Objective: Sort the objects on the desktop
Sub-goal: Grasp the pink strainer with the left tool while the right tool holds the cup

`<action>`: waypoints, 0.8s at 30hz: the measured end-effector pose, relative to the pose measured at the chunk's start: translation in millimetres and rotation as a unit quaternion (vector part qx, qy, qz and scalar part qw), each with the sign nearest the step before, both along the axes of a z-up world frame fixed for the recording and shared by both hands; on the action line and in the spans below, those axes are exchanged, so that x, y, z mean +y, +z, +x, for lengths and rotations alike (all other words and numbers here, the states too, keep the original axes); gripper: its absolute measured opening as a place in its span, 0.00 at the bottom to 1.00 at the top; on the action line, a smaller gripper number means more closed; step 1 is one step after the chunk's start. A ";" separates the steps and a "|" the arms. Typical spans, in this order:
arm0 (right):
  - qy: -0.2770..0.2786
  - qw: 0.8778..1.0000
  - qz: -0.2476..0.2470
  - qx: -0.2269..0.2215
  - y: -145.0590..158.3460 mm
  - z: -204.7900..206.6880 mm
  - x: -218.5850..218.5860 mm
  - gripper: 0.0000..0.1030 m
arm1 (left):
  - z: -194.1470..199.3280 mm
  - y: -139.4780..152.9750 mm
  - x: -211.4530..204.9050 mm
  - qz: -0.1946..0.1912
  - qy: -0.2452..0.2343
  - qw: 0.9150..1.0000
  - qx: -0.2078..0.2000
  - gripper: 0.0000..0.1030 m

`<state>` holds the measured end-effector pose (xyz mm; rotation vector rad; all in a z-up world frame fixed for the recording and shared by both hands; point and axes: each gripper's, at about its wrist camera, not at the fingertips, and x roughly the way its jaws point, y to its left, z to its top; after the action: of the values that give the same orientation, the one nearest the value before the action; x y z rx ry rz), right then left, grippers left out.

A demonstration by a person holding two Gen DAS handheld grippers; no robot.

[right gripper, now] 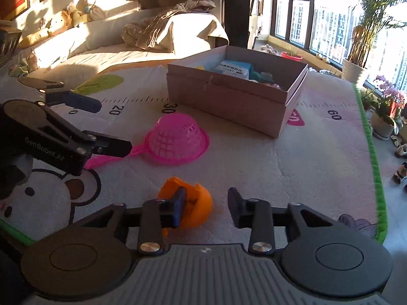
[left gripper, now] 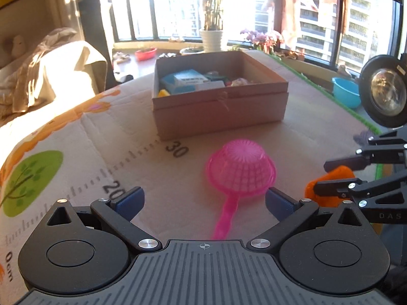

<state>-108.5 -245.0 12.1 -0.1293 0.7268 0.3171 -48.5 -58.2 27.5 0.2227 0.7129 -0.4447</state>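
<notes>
Surface: padded play mat (right gripper: 254,167) with printed ruler marks, cartoon bear and green tree; green fringe along its far edge.
Box: open brown cardboard box (left gripper: 218,111) at mid-mat, behind the ruler's "30"; blue-and-white packets and small items lie inside.
Strainer: pink plastic mesh strainer (left gripper: 240,169), dome up, rim down on the mat, in front of the box; its thin handle runs back toward the left gripper.
Left gripper (left gripper: 203,200): jaws wide, blue pads either side of the strainer handle, not touching it; holding nothing.
Orange item: small orange plastic object (right gripper: 195,208), shape unclear, on the mat near the bear print, right of the strainer.
Right gripper (right gripper: 207,209): jaws moderately apart; left finger (right gripper: 178,211) overlaps the orange object, right finger clear of it; no pinch visible. Whether the object sits between the fingers or just behind them, cannot tell.
Background: sofa with blankets and soft toys, sunlit windows, potted plants.
</notes>
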 end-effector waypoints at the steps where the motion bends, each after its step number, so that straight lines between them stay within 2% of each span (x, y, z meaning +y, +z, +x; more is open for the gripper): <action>1: -0.005 1.000 -0.003 -0.005 2.5 -0.8 -2.5 0.25 | 4.5 -0.9 -6.6 -0.003 -0.006 1.000 0.001 1.00; 3: -0.021 1.000 0.004 -0.012 7.9 -0.4 -11.4 0.22 | 12.8 -5.8 -20.9 0.000 -0.016 1.000 0.003 1.00; 4: -0.027 1.000 0.008 -0.012 9.6 -0.3 -15.4 0.17 | 17.7 -10.5 -30.0 0.003 -0.020 1.000 0.004 1.00; 8: -0.045 0.999 0.021 -0.004 11.3 -0.3 -29.3 0.16 | 31.2 -22.5 -49.7 0.017 -0.023 0.999 0.015 1.00; 9: -0.046 0.999 0.025 -0.004 12.4 -1.8 -31.5 0.16 | 32.7 -24.7 -52.3 0.019 -0.024 0.999 0.017 0.98; 10: -0.047 0.998 0.029 -0.008 13.6 -4.6 -33.0 0.17 | 33.7 -26.4 -53.8 0.021 -0.024 0.999 0.018 0.91; 12: -0.045 0.998 0.032 -0.020 16.8 -11.7 -34.9 0.28 | 34.3 -27.8 -52.6 0.014 -0.025 0.999 0.023 0.85; 14: -0.041 0.998 0.026 -0.035 19.2 -18.0 -33.0 0.60 | 34.5 -27.3 -49.4 0.013 -0.017 1.000 0.022 0.85; 16: -0.027 0.999 0.021 -0.042 18.6 -22.3 -26.4 0.70 | 33.4 -26.4 -41.3 0.014 -0.004 1.000 0.018 0.85; 24: 0.015 1.000 -0.002 -0.014 -6.1 -12.3 8.2 0.72 | 23.5 -22.9 -3.0 0.002 0.041 0.999 0.033 0.85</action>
<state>-120.8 -236.8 6.0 -0.1480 0.6984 0.3422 -25.0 -61.2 4.6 0.1827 0.7853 -0.3747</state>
